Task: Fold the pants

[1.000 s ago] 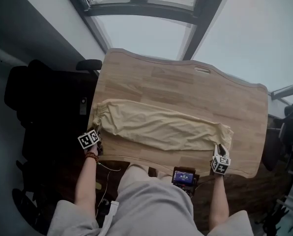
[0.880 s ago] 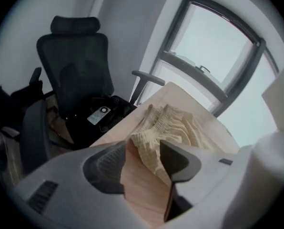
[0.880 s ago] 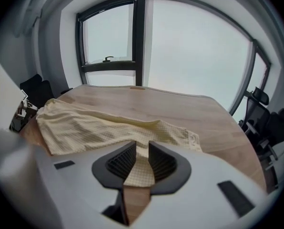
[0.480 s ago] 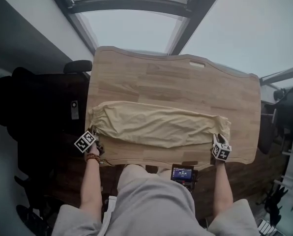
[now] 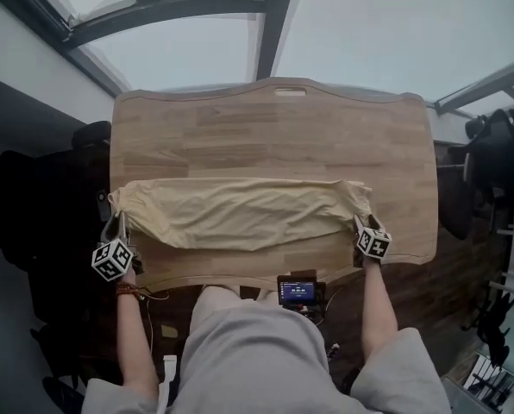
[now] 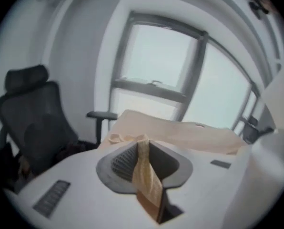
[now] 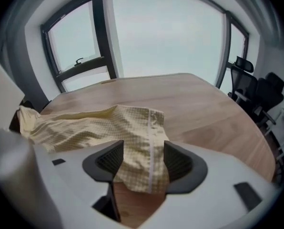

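Observation:
Pale yellow pants (image 5: pixel 240 214) lie stretched left to right across the wooden table (image 5: pixel 274 128). My left gripper (image 5: pixel 117 224) is at their left end. In the left gripper view its jaws have just been closing, and the left gripper (image 6: pixel 143 147) is shut on a thin strip of the pants (image 6: pixel 180 132), lifted off the table. My right gripper (image 5: pixel 361 223) is at the right end. In the right gripper view its jaws have just been opening; the right gripper (image 7: pixel 143 149) stands open, with the hemmed end of the pants (image 7: pixel 99 123) lying loose between the pads.
A black office chair (image 5: pixel 33 214) stands close off the table's left edge, and more dark chairs (image 5: pixel 498 145) stand off the right. A small device with a lit screen (image 5: pixel 297 291) hangs at the front edge by the person's lap. Windows lie beyond the table's far edge.
The left gripper has come in from the table's front left corner onto the pants' left end and risen. The right gripper shifted slightly at the right end. The pants lie straighter.

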{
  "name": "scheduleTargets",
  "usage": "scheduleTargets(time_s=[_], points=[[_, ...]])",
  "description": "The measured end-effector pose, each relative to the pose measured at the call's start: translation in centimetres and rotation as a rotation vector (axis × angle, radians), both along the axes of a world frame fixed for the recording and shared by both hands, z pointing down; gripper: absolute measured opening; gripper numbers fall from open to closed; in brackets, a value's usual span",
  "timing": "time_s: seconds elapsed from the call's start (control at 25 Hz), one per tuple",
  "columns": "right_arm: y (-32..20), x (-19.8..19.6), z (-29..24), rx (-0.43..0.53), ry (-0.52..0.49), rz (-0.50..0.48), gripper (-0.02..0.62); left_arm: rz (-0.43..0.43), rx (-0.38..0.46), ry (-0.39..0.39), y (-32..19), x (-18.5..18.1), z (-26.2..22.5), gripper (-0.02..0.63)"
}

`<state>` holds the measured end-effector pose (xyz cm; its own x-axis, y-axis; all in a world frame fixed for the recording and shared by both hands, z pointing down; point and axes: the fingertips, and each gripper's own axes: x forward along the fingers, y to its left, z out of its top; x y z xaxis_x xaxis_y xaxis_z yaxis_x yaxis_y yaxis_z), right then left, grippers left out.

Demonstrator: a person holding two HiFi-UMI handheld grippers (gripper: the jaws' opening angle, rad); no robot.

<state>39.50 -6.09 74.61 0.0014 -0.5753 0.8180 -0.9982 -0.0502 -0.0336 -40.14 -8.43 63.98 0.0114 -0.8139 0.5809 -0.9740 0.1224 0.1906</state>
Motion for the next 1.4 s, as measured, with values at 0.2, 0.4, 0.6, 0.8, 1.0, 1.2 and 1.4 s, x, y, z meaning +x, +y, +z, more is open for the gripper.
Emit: scheduleTargets(time_s=[0.2, 0.4, 0.6, 0.8, 1.0, 1.2, 1.4], points=[[-2.4, 0.1, 0.0, 0.066, -0.113, -0.083, 0.28, 0.4, 0.095, -0.22, -3.2, 15.7, -7.8, 0.075], [-5.0, 0.9, 2.7, 0.019, -0.25, -0.177, 0.296, 0.319, 0.092, -0.147, -2.8, 21.3, -8.7, 0.075], [-7.6, 0.2, 3.6, -0.01, -0.249, -0.275, 0.291, 0.251, 0.064, -0.16, -1.6, 20.3, -9.2, 0.075], [-8.1, -1.1, 3.7, -0.09, -0.22, -0.297, 0.083, 0.185, 0.082, -0.165, -1.2, 18.8, -10.6, 0.075], [-8.6, -3.6, -3.6, -0.094, -0.292, -0.287, 0.048, 0.166, 0.132, -0.154, -1.5, 17.9, -12.2, 0.075], [-7.8, -10.0, -13.1, -0.089, -0.433, -0.354, 0.039, 0.186, 0.193, -0.107, -1.3, 16.3, -13.6, 0.075], [-6.7, -20.5, -16.4, -0.223, -0.592, -0.305, 0.037, 0.227, 0.244, -0.072, -0.7, 15.9, -14.2, 0.075]])
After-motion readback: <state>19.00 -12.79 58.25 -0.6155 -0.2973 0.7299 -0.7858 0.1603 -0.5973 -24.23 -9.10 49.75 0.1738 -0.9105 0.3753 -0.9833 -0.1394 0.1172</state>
